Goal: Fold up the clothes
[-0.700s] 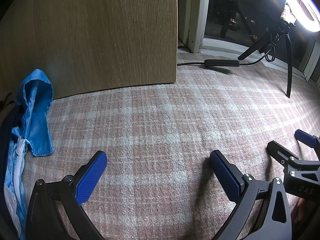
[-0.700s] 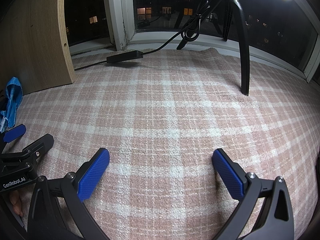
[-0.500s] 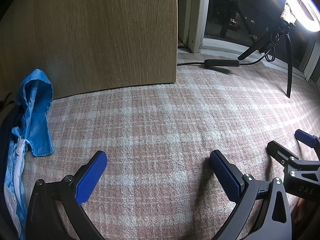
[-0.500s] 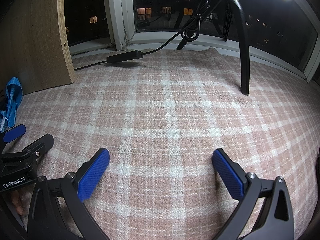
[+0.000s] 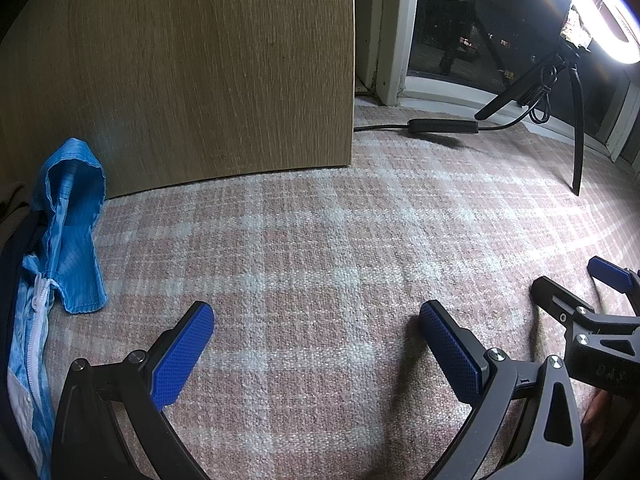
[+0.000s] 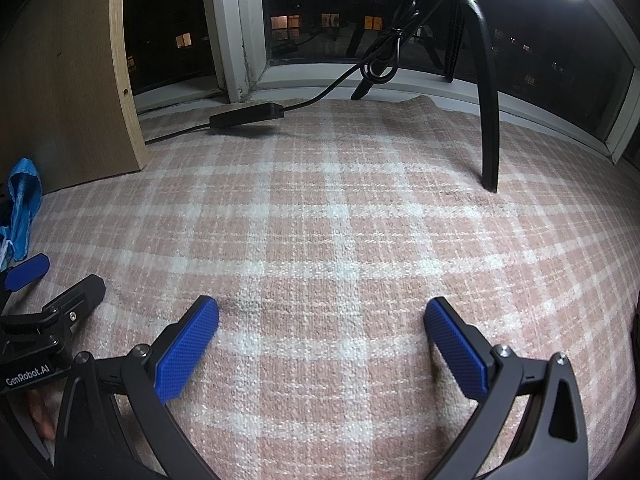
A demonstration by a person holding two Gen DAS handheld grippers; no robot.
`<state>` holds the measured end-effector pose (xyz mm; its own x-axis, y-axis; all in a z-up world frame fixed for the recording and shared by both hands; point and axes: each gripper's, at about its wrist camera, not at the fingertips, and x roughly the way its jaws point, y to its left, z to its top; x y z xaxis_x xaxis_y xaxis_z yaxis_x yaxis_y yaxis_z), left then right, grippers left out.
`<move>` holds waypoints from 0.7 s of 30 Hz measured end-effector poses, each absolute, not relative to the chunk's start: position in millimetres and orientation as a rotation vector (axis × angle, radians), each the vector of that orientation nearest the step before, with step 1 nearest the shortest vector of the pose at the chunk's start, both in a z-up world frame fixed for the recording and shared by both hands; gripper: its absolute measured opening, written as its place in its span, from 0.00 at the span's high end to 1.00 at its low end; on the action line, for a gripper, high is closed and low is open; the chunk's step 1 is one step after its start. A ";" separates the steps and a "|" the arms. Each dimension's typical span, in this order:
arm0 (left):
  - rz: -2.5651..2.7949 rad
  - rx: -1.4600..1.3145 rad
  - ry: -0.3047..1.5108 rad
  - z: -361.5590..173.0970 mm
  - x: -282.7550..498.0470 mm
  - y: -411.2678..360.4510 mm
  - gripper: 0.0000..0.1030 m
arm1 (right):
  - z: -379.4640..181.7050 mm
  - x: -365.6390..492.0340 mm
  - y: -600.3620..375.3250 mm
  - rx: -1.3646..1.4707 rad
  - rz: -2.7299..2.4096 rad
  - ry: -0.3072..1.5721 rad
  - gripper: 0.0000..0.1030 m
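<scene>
A light blue hooded garment with a white zipper (image 5: 68, 240) lies at the far left of the pink plaid blanket (image 5: 320, 248), its hood against a wooden panel; in the right wrist view only its hood (image 6: 22, 204) shows at the left edge. My left gripper (image 5: 316, 344) hovers low over bare blanket, open and holding nothing, to the right of the garment. My right gripper (image 6: 320, 340) is open too, empty, over the blanket further right. Each gripper appears at the edge of the other's view.
A wooden panel (image 5: 180, 72) stands upright at the back left. A tripod leg (image 6: 488, 120) of a ring light, a black cable and its inline box (image 6: 248, 114) sit near the window sill. Dark clothing (image 5: 12, 240) lies at the far left edge.
</scene>
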<state>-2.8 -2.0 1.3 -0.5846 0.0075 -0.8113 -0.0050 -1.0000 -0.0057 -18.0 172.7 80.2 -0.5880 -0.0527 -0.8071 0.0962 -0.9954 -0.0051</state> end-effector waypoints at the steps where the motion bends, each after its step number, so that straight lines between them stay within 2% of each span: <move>1: 2.790 -1.428 -0.004 1.5 -3.1 -2.1 0.00 | 79.8 -21.6 171.2 1.383 -2.727 0.073 0.00; 9: 2.789 -1.428 -0.001 0.3 -5.7 -0.7 0.00 | 84.5 -21.7 176.0 1.379 -2.728 0.076 0.00; 18: 2.786 -1.427 0.002 -0.6 -6.0 2.0 0.00 | 86.4 1.3 167.5 1.349 -2.779 0.186 0.00; 21: 2.787 -1.433 0.009 6.8 -3.7 2.0 0.00 | 91.3 13.7 169.7 1.346 -2.768 0.149 0.00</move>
<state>-3.7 2.0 6.8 -0.5815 0.0043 -0.8135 -0.0095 -1.0000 0.0015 13.7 169.7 91.3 -0.6170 -0.0115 -0.7869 0.0956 -0.9936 -0.0605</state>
